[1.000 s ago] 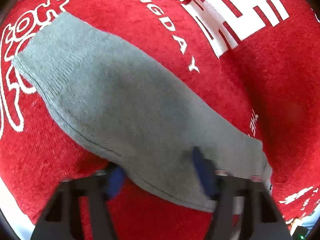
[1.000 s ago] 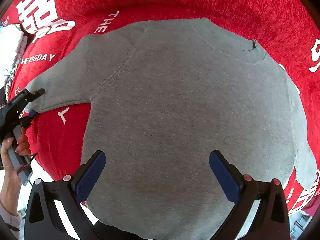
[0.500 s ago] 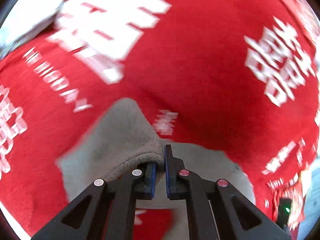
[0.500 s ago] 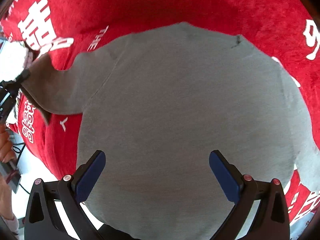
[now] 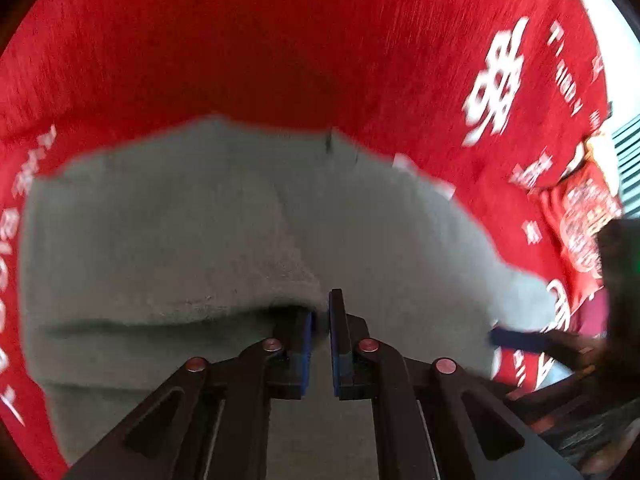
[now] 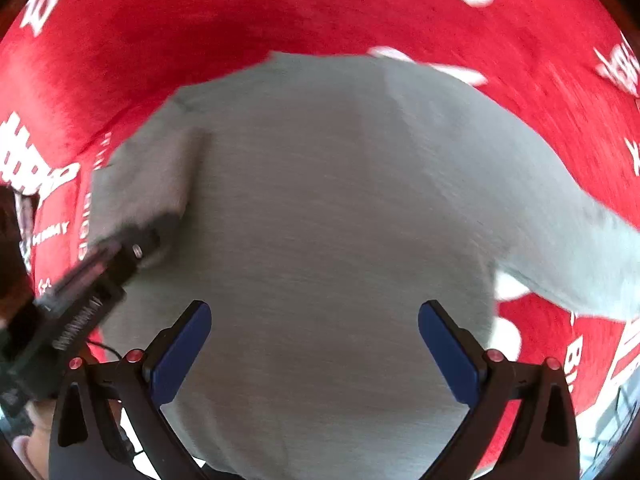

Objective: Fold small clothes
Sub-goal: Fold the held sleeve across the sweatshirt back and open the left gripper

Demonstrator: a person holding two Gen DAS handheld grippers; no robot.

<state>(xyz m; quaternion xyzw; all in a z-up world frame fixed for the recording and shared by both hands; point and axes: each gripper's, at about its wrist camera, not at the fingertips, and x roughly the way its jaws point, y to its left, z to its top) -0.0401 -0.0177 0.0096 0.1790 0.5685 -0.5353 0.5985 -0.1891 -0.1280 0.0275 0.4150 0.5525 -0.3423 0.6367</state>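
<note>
1. Folding underway: sleeve (image 5: pixel 224 264) is pinched in the left gripper (image 5: pixel 320 332), now carried over the sweater (image 6: pixel 340 220) body.
2. Right gripper (image 6: pixel 314 344) is held wide, empty, above the sweater on the red cloth (image 6: pixel 280 12).
3. Sleeve to be laid next.

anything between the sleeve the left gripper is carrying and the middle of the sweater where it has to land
Nothing visible. The left gripper is shut on the sleeve at the edge of the grey sweater, whose body lies bare. The right gripper hangs open above it, not touching.
</note>
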